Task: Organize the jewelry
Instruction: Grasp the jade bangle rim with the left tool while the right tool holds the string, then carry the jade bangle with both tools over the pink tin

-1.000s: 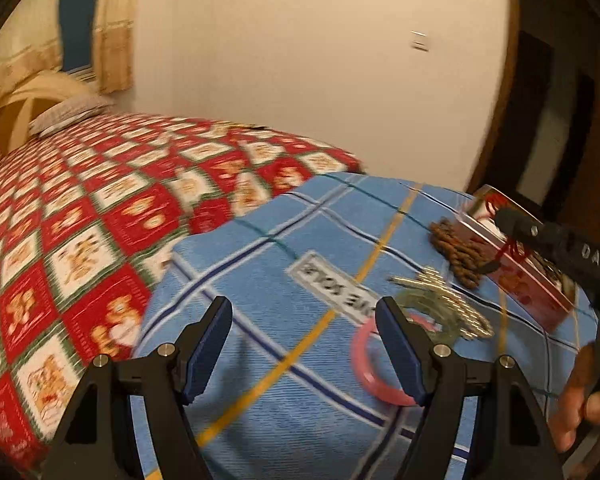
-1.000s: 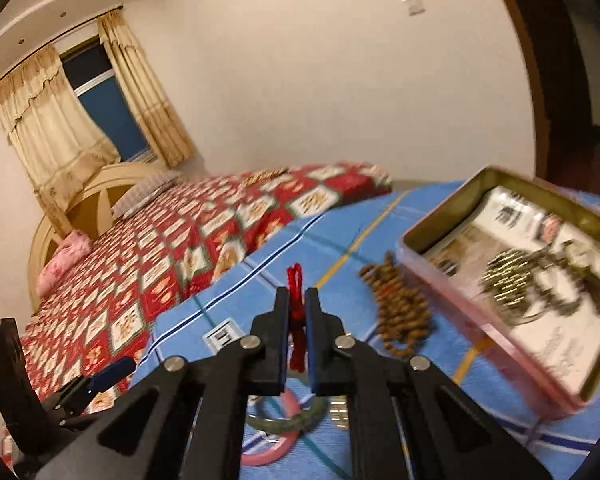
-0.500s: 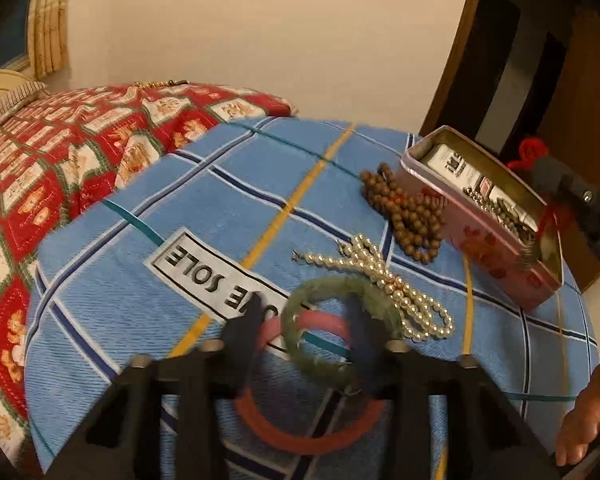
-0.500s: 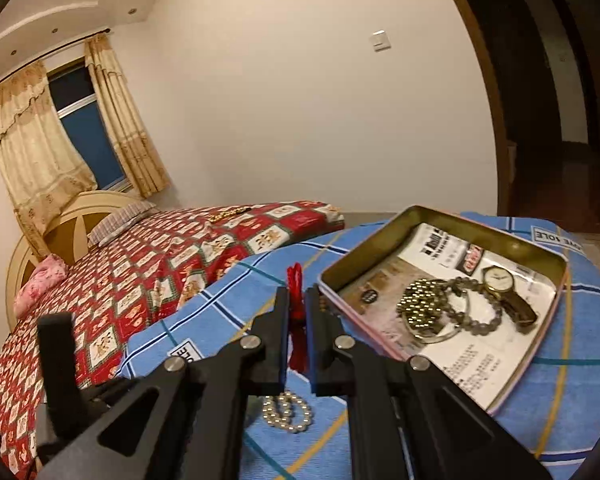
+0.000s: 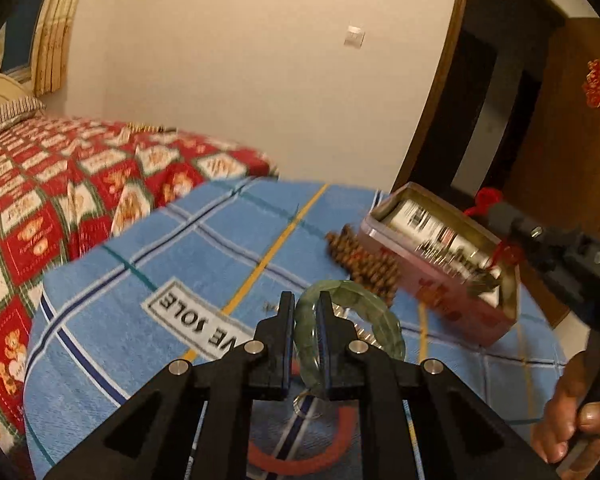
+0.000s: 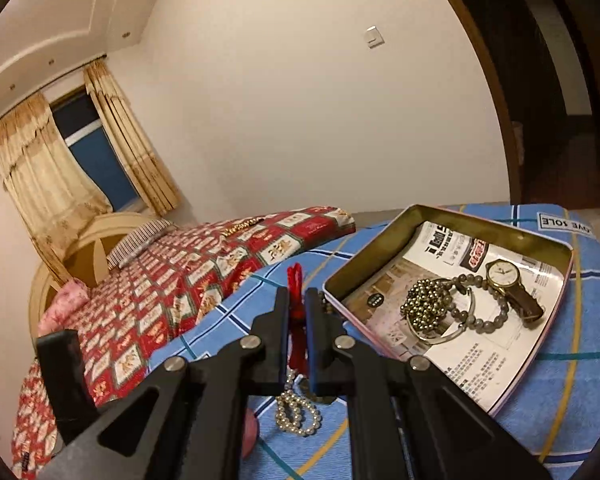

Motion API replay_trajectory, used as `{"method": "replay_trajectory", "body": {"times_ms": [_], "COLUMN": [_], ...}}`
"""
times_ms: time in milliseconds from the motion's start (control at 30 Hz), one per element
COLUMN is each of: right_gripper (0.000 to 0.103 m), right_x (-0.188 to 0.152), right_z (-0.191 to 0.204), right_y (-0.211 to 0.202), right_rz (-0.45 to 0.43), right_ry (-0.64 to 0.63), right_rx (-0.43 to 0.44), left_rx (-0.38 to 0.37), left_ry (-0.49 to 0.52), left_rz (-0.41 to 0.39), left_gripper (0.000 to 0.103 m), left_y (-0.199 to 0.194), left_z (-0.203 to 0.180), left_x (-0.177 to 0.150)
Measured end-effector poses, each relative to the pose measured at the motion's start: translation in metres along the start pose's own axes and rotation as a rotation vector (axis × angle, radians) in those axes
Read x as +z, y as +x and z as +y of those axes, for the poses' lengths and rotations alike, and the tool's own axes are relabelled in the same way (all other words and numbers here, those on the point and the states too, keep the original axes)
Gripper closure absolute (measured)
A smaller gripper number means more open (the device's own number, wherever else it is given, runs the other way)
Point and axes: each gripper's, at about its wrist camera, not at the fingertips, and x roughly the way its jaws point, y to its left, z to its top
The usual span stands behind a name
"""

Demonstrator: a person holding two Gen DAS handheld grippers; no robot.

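My left gripper (image 5: 302, 305) is shut on a green jade bangle (image 5: 374, 314), its rim pinched between the pads and raised above the blue checked cloth (image 5: 204, 240). A red bangle (image 5: 320, 450) lies flat on the cloth under the fingers. My right gripper (image 6: 297, 300) is shut on a red cord (image 6: 294, 276), close to the near left corner of the open tin (image 6: 364, 258); it shows at the right of the left wrist view too. The tin holds a watch (image 6: 514, 286), a grey bead bracelet (image 6: 484, 314) and a gold bead chain (image 6: 426, 306) on printed paper.
Brown wooden beads (image 5: 364, 258) are heaped against the tin (image 5: 440, 292). A pearl strand (image 6: 296, 412) lies on the cloth below the right gripper. A bed with a red patterned cover (image 5: 80, 184) lies to the left, a dark doorway (image 5: 476, 120) behind. A person's hand (image 5: 572, 412) grips the right tool.
The left jaws closed from wide open onto the green bangle and lifted its rim off the red one. The right gripper, still holding the red cord, swung toward the tin.
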Motion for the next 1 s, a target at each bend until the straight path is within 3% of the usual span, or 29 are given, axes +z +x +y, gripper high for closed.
{"method": "replay_trajectory", "body": {"times_ms": [233, 600, 1000], "right_gripper": [0.093, 0.092, 0.093], "right_x": [0.012, 0.041, 0.048], "right_z": [-0.012, -0.074, -0.107], "right_y": [-0.016, -0.034, 0.006], "right_rz": [-0.069, -0.141, -0.003], "right_ry": [-0.02, 0.047, 0.065], "right_rx": [-0.077, -0.168, -0.175], "left_rx": [-0.08, -0.157, -0.113], "left_ry": [0.014, 0.109, 0.133], "left_rz": [-0.107, -0.127, -0.029], "left_gripper": [0.093, 0.093, 0.093], "left_y": [-0.01, 0.03, 0.116], "left_z": [-0.019, -0.088, -0.13], "left_x": [0.018, 0.043, 0.048]}}
